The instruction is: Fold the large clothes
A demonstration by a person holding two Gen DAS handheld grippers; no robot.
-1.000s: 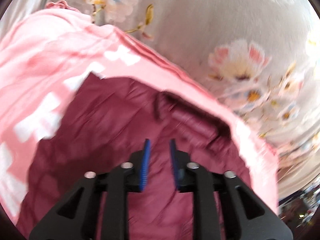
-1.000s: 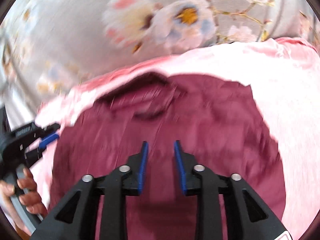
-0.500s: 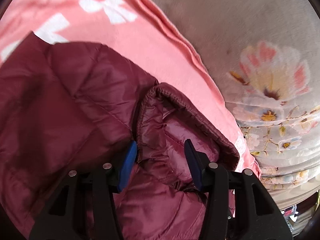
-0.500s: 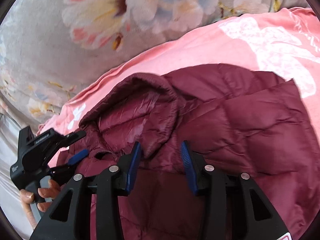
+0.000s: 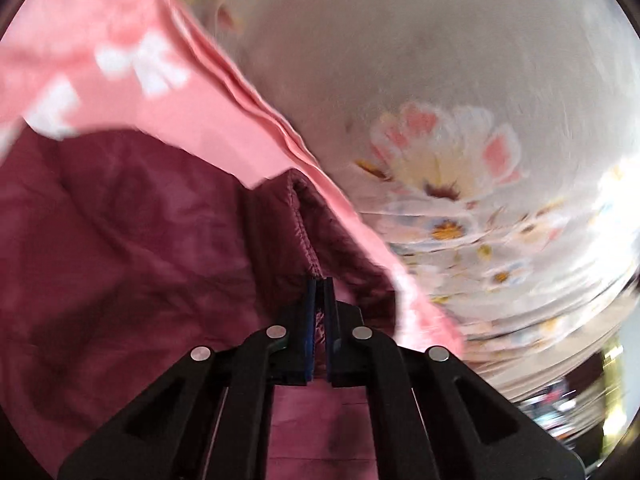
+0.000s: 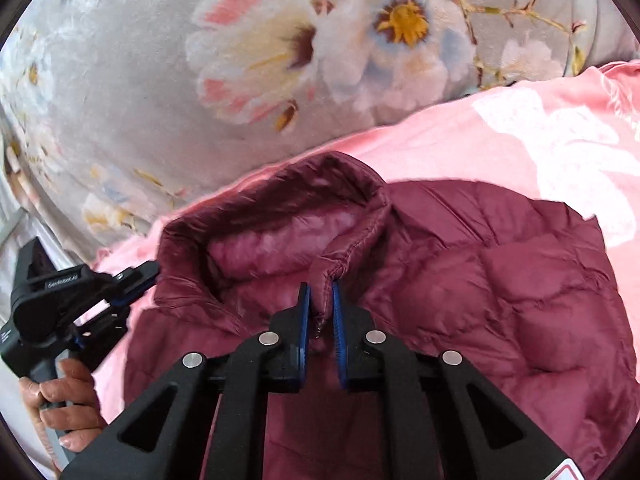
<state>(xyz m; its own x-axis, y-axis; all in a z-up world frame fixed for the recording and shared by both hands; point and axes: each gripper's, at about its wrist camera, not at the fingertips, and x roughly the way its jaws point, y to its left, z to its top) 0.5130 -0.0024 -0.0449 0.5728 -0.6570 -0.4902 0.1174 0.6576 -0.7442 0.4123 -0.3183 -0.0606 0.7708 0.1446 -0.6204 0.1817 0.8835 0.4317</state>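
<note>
Left tool (image 5: pixel 319 284), right tool (image 6: pixel 319 290): each clamped on jacket (image 6: pixel 500 292) collar. Jacket on bed, unfolded; all folds pending.

left gripper (image 5: pixel 319 285): jaws nearly closed, blue pads almost together, thin fold of the maroon jacket (image 5: pixel 140 240) pinched between them at the collar edge
left gripper, seen from right wrist (image 6: pixel 132 280): low left of frame, black body tilted, tips pointing right against the collar's left end
left hand (image 6: pixel 66 404): wrapped around the gripper handle, fingers curled, nails visible
right gripper (image 6: pixel 319 300): jaws close together, narrow gap, blue pads clamping the collar's stitched front edge
right gripper pose: pointing forward and down
right hand: out of view
spacing: the two grippers sit at opposite ends of the collar
</note>
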